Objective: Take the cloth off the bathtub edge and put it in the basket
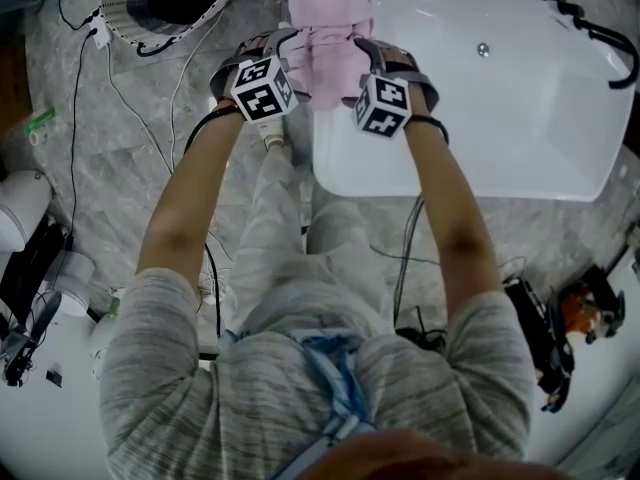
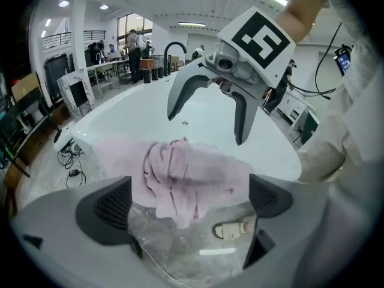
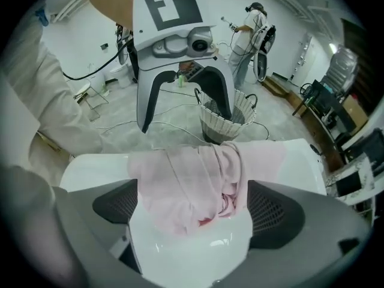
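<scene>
- Left hand-held gripper (image 2: 191, 204): jaws spread wide and holding nothing. It comes at the tub rim from the floor side and straddles the cloth without pinching it.
- Right hand-held gripper (image 3: 195, 209): jaws equally wide and empty. It faces the left one from over the basin, with the same cloth between its pads.
- Cloth (image 1: 330, 28): pale pink and bunched into folds. It lies draped over the bathtub edge, one flap hanging outward and one lying inward on the white rim.
- Bathtub (image 1: 500, 98): white and glossy; its corner rim carries the cloth.
- Floor (image 1: 120, 168): grey marbled, with cables (image 1: 75, 98) running across it.
- Basket (image 3: 225, 116): pale woven, standing on the floor beyond the tub corner, well apart from the cloth.
- Step in hand (judged): pre-grasp, with the cloth not yet lifted.
- Next move calls for closing on the thick middle folds rather than a loose flap, raising the cloth clear of the rim, then carrying it across to the basket.
- Hard to make out:
  - The head view cuts off the basket and the cloth's far end at its top edge.
  - The basket's interior is dark, so its contents cannot be told.
  - The marker cubes mask the jaw tips in the head view.
  - Whether any pad grazes the fabric cannot be told.
</scene>
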Motion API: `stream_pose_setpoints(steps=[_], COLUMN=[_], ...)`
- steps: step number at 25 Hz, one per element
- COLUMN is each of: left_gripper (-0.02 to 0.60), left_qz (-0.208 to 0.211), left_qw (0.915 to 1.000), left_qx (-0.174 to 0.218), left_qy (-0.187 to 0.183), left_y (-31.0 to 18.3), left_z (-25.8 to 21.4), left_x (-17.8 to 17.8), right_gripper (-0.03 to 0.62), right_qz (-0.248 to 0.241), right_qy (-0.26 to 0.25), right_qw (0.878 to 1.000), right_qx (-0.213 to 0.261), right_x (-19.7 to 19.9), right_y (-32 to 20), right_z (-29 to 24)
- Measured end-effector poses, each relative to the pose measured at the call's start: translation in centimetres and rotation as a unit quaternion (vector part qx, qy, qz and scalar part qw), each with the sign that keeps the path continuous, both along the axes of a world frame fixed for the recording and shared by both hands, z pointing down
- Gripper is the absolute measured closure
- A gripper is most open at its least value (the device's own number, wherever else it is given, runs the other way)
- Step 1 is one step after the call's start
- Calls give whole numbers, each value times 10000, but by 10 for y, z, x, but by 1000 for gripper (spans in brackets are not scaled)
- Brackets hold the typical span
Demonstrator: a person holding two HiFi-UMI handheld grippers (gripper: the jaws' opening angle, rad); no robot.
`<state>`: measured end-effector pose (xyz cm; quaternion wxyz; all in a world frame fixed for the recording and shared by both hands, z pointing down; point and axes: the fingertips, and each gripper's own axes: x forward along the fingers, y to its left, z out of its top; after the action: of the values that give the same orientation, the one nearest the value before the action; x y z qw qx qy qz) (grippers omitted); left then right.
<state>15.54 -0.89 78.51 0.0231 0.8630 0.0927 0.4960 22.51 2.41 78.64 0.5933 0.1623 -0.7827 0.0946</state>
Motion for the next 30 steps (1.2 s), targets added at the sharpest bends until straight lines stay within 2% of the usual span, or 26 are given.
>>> stream_pose_setpoints(steps=[3, 10, 16, 18, 22, 30], left_gripper=[-18, -18, -19, -19, -18, -16], left_qz=[146, 419, 408, 537, 976, 980], left_qw=[9997, 9980, 9986, 9983, 9952, 9952], left_qx=[33, 75, 102, 76, 74, 46], left_qy=[-213, -463, -312, -195, -9, 33], left_y=[-8, -21, -35, -36, -31, -28], left_z=[21, 68, 92, 95, 99, 103], left_x=[-3, -3, 15, 23, 32, 33], right_gripper=[22, 20, 20, 20, 22, 26], right_qz=[-4, -306, -604, -719, -692, -628], right_qy=[87, 255, 292, 207, -68, 50], right_qw=[9999, 9991, 9977, 9972, 9976, 9980], right_qx=[-84, -112, -51, -76, -31, -45], right_x=[8, 15, 7, 5, 5, 6], right_y=[-10, -29, -46, -50, -51, -52], right_z=[17, 58, 76, 77, 78, 79])
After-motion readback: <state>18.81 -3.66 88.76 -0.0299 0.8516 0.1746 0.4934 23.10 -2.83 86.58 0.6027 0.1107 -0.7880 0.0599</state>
